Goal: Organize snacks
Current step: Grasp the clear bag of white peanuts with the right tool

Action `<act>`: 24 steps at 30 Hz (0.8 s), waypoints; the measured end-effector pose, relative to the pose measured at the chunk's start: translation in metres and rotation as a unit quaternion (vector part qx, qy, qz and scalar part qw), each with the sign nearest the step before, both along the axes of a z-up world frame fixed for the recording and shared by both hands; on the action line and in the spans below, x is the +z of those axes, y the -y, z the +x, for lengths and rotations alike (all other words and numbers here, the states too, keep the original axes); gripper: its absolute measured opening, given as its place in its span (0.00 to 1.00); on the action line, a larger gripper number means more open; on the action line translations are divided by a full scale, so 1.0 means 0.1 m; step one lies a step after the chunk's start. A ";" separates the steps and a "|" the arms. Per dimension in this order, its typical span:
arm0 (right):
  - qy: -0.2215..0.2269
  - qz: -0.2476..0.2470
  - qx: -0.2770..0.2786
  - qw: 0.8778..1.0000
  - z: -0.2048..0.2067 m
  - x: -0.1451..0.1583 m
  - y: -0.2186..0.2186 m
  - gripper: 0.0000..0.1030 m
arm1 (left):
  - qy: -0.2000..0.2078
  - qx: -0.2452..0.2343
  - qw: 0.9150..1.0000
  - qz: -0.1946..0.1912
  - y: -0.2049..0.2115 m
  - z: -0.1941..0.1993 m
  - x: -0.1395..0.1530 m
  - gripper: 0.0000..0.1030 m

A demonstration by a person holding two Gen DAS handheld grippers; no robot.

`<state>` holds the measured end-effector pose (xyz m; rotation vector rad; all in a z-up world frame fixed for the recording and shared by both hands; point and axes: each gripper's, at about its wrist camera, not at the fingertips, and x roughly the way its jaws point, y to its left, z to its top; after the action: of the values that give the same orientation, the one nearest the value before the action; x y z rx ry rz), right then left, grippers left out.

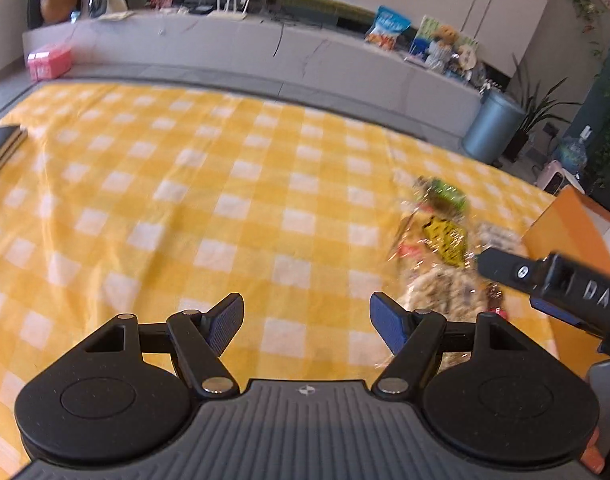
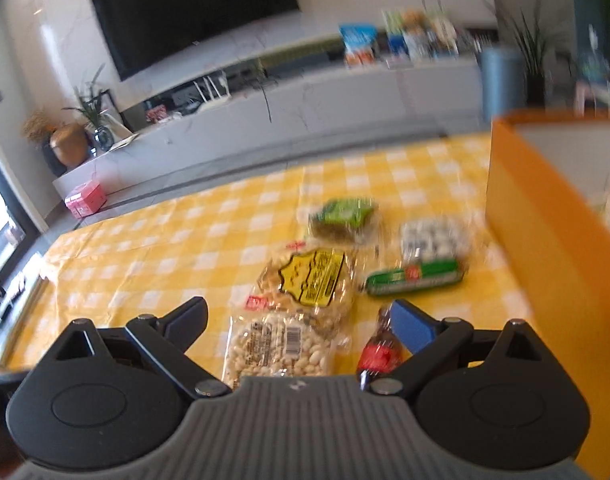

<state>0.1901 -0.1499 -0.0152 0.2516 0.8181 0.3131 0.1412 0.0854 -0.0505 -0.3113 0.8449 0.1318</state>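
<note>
- yellow checked cloth [image 1: 185, 184] covers the table.
- left gripper [image 1: 305, 320]: jaws spread, nothing between them, over bare cloth.
- snacks in the middle: peanut bag [image 2: 281, 344], yellow-label bag [image 2: 313, 280], green pack [image 2: 345, 216], white pack [image 2: 433, 238], green roll [image 2: 415, 278], cola bottle [image 2: 379, 354].
- right gripper [image 2: 301, 316]: jaws spread, empty, above the peanut bag.
- orange box [image 2: 545, 232] at far right.

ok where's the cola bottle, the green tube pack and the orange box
cola bottle [image 2: 379, 354], right wrist view, on its red label
green tube pack [image 2: 415, 278], right wrist view, middle of the wrapper
orange box [image 2: 545, 240], right wrist view, on its orange side wall
</note>
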 end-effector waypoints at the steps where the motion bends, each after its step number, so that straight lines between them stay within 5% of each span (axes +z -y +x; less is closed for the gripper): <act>1: -0.009 0.008 -0.003 1.000 0.03 -0.04 0.00 0.91 | -0.004 0.002 1.000 -0.006 -0.02 0.00 -0.02 0.82; 8: -0.021 -0.006 0.016 1.000 -0.01 -0.15 -0.19 0.89 | -0.004 0.017 1.000 -0.025 -0.13 0.00 0.00 0.82; 11: 0.038 -0.071 0.034 0.996 -0.13 -0.15 -0.40 0.89 | 0.014 0.034 0.999 -0.003 -0.19 -0.05 0.09 0.81; 14: 0.045 -0.127 0.038 0.990 -0.13 -0.26 -0.57 0.89 | 0.033 0.045 0.998 0.022 -0.24 -0.10 0.20 0.81; 19: -0.018 -0.116 0.063 0.991 0.00 -0.54 -0.65 0.93 | 0.036 0.055 0.998 0.015 -0.31 -0.11 0.25 0.81; 24: -0.002 -0.123 0.059 0.991 -0.05 -0.60 -0.69 0.88 | 0.030 0.061 0.997 0.021 -0.31 -0.12 0.23 0.81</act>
<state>0.1851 -0.0808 -0.0757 -0.0280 0.8685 0.3190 0.1296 0.1168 -0.0277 -0.3258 0.7634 0.2521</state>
